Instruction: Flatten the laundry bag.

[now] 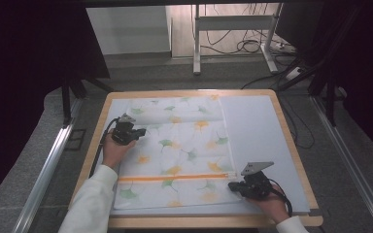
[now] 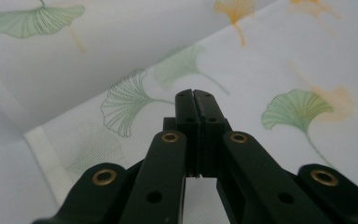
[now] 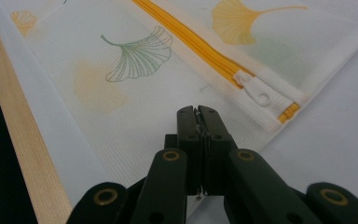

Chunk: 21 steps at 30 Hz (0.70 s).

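Note:
A white mesh bag (image 1: 184,145) printed with green and orange ginkgo leaves lies flat on the table, and an orange zipper (image 1: 175,177) runs across its near part. At the bag's left edge, my left gripper (image 1: 143,131) is shut. In the left gripper view its jaws (image 2: 193,93) press together low on the cloth (image 2: 261,60), with a white sliver between them. My right gripper (image 1: 230,186) is shut at the bag's near right corner. In the right gripper view a thin bit of cloth shows between its tips (image 3: 196,109), just short of the zipper's end tab (image 3: 256,91).
A pale blue mat (image 1: 257,131) covers the wooden table (image 1: 291,145), whose rim (image 3: 23,154) runs close beside the right gripper. Beyond the table are a grey floor, cables and a metal stand (image 1: 196,43). Rails flank both sides.

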Available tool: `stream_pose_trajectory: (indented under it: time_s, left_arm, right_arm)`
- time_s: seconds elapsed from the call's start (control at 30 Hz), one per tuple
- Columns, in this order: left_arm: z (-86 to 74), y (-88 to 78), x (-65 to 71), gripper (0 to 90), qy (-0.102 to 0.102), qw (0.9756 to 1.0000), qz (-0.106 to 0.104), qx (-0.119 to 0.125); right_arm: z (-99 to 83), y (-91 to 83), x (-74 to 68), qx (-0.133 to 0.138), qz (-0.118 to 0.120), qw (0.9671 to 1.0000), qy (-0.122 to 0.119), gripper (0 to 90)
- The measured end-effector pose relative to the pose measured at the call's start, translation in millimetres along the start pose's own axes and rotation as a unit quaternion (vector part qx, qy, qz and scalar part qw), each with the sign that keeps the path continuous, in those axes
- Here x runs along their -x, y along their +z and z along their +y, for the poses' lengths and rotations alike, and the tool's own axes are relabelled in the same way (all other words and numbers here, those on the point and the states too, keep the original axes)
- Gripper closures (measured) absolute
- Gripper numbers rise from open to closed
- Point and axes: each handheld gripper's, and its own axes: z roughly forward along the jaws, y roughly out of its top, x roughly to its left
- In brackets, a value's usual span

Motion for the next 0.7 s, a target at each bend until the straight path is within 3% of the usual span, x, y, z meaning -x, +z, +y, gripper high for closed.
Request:
stream_pose_trajectory:
  time_s: [0.17,0.23,0.37,0.47,0.63,0.7]
  left_arm:
    - [3.6,10.2,-4.6,89.6,-0.001,1.0000,0.008,-0.003]
    - [10.6,26.3,-13.4,89.6,-0.001,0.9998,0.015,-0.013]
    - [20.1,40.1,-23.5,89.6,-0.014,0.9997,0.015,-0.014]
    - [32.0,53.4,-33.5,89.6,-0.027,0.9992,0.027,-0.015]
    - [39.4,58.3,-37.0,89.5,-0.044,0.9976,0.048,-0.025]
    - [39.1,57.5,-37.5,89.6,-0.046,0.9974,0.047,-0.031]
  right_arm:
    - [-0.4,-0.1,-0.4,0.001,-0.001,1.0000,0.004,87.6]
    - [-0.5,0.0,0.1,0.002,0.000,1.0000,0.004,87.6]
    - [-0.4,0.1,1.9,0.002,0.006,0.9999,0.010,87.8]
    - [-1.5,0.1,3.8,0.005,0.012,0.9997,0.019,87.8]
    - [-1.5,0.2,2.6,0.006,0.008,0.9998,0.015,87.8]
    - [-1.4,0.2,2.3,0.005,0.006,0.9999,0.013,87.8]
